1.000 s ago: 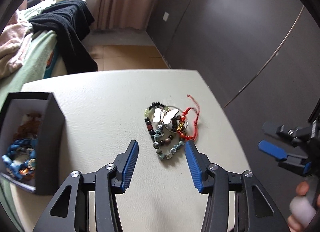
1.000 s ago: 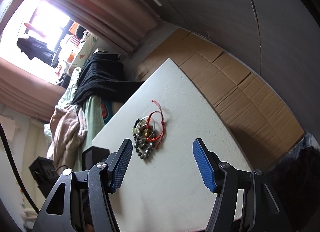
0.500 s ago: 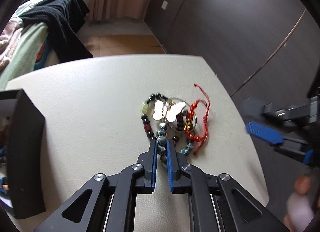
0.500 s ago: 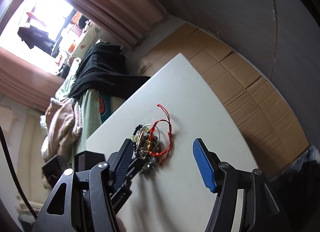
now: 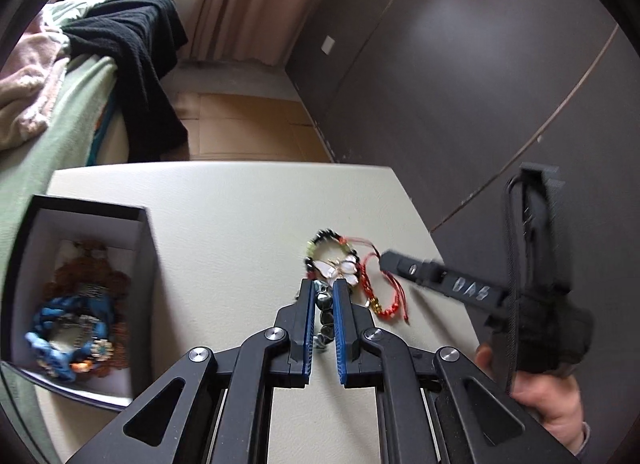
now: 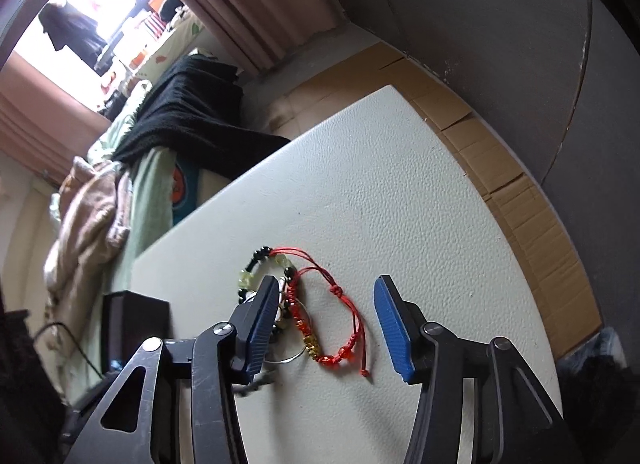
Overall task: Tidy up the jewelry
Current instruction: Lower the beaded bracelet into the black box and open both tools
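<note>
A small pile of jewelry lies on the white table: a grey-green stone bead bracelet, a white butterfly bangle, a black-and-green bead bracelet and a red cord bracelet. My left gripper is shut on the stone bead bracelet, which hangs between its blue pads. In the right wrist view my right gripper is open, its fingers straddling the red cord bracelet and the black-and-green bead bracelet just above the table.
A black box with a white lining stands at the table's left and holds blue and brown bracelets. A bed with a black garment lies beyond the far edge. Dark cabinet doors are at the right. Cardboard covers the floor.
My left gripper closed on the stone bead bracelet and has drawn it back from the pile. My right gripper moved in over the red cord bracelet, still open.
</note>
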`<state>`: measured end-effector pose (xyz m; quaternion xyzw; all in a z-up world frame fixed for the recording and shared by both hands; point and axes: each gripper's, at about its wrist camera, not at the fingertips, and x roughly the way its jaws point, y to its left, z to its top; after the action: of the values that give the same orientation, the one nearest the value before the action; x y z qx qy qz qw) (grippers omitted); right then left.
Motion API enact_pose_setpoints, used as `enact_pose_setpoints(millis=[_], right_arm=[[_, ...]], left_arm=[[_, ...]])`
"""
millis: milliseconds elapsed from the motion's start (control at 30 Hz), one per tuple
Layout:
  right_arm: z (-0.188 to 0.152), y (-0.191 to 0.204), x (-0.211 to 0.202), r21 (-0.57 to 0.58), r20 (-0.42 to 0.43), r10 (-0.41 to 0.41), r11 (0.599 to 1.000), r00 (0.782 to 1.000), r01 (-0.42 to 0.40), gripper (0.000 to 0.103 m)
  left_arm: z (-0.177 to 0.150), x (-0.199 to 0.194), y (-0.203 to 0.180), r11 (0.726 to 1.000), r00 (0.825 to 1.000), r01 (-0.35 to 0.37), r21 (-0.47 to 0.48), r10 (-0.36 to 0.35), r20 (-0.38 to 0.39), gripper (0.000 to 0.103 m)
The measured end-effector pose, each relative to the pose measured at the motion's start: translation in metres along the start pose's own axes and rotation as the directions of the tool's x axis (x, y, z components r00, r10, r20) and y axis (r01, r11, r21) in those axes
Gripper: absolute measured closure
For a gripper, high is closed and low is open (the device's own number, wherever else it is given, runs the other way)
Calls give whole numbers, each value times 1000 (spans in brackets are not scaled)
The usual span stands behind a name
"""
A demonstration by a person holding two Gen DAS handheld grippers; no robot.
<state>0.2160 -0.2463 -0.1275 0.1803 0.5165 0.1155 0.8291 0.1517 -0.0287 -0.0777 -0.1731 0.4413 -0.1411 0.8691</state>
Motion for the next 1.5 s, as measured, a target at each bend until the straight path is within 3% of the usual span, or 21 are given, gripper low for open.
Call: enact_pose_setpoints(millis=[167, 300, 367, 433, 467, 567, 667, 833, 1133, 1300, 1500], right_arm=[[-5, 16, 11, -97, -19, -99, 991, 995, 97, 55], [-11, 31, 16, -211, -3, -217, 954, 976, 211, 59], [-15, 38, 17, -270, 16, -279, 923, 960, 273, 66], [-18, 40, 15, -296, 28, -322, 902, 946, 315, 91], [-18, 39, 14, -298, 30, -338, 895, 941, 331, 91], [-17, 32, 6, -265, 7, -277, 926, 961, 269, 94], [-17, 20, -4, -192, -30, -151, 971, 988, 143, 95], [-18, 20, -29, -158, 6, -42, 987, 999, 42, 95], [-27, 38, -60, -149, 53, 157, 978, 986, -148, 94], [-33, 71, -61, -193, 63, 210, 962, 976, -195, 95], [-42, 96, -61, -232, 48, 291, 934, 956, -273, 94]], left_arm=[[6, -21, 18, 999, 999, 2, -45, 0, 49, 94], [10, -42, 34, 996, 995, 23, -89, -14, 103, 94], [11, -54, 40, 995, 991, 17, -102, -3, 133, 94], [11, -63, 47, 993, 989, 10, -114, 7, 150, 94], [11, -66, 49, 993, 988, 9, -120, 10, 155, 94], [9, -74, 57, 991, 986, -3, -136, 25, 166, 94], [7, -82, 64, 989, 984, -14, -147, 40, 176, 94], [5, -93, 75, 986, 979, -30, -164, 62, 192, 94], [2, -107, 92, 977, 969, -55, -205, 101, 225, 94], [3, -95, 110, 961, 981, -101, -257, 140, 138, 92], [1, -99, 120, 954, 982, -85, -287, 129, 139, 91]])
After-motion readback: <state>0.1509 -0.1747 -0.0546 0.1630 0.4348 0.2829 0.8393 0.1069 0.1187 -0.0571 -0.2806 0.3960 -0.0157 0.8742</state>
